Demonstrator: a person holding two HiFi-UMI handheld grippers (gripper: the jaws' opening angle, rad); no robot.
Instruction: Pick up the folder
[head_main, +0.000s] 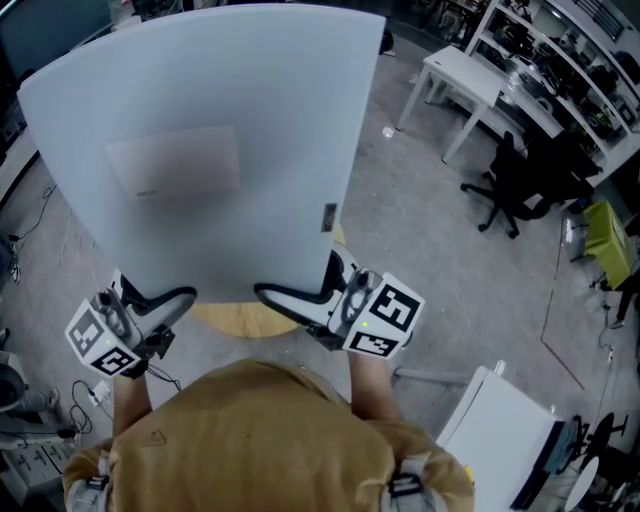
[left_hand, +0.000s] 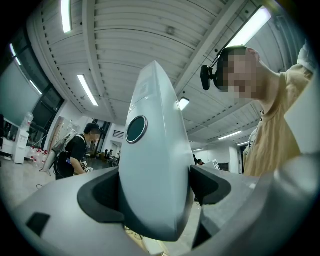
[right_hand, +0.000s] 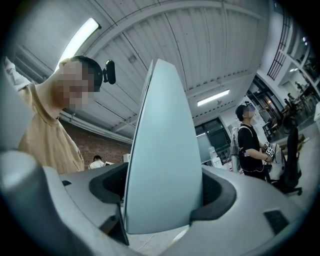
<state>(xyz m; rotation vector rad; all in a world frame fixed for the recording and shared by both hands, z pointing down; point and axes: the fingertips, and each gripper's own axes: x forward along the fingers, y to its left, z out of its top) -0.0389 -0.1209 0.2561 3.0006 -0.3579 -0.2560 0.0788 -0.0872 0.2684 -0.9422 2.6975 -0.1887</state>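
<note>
A large pale blue-grey folder (head_main: 210, 150) is held up in the air in front of me and fills most of the head view. My left gripper (head_main: 165, 300) is shut on its lower left edge, my right gripper (head_main: 300, 295) on its lower right edge. In the left gripper view the folder (left_hand: 152, 165) rises edge-on between the dark pads (left_hand: 102, 200), with a round dark hole in its spine. The right gripper view shows the folder (right_hand: 162, 160) clamped the same way between the pads (right_hand: 217, 195). A faint label patch shows on the folder's face.
A round wooden table (head_main: 240, 318) peeks out just below the folder. White desks (head_main: 470, 85) and a black office chair (head_main: 525, 185) stand to the right. A white board (head_main: 500, 420) lies on the floor at lower right. Another person (right_hand: 250, 145) stands further off.
</note>
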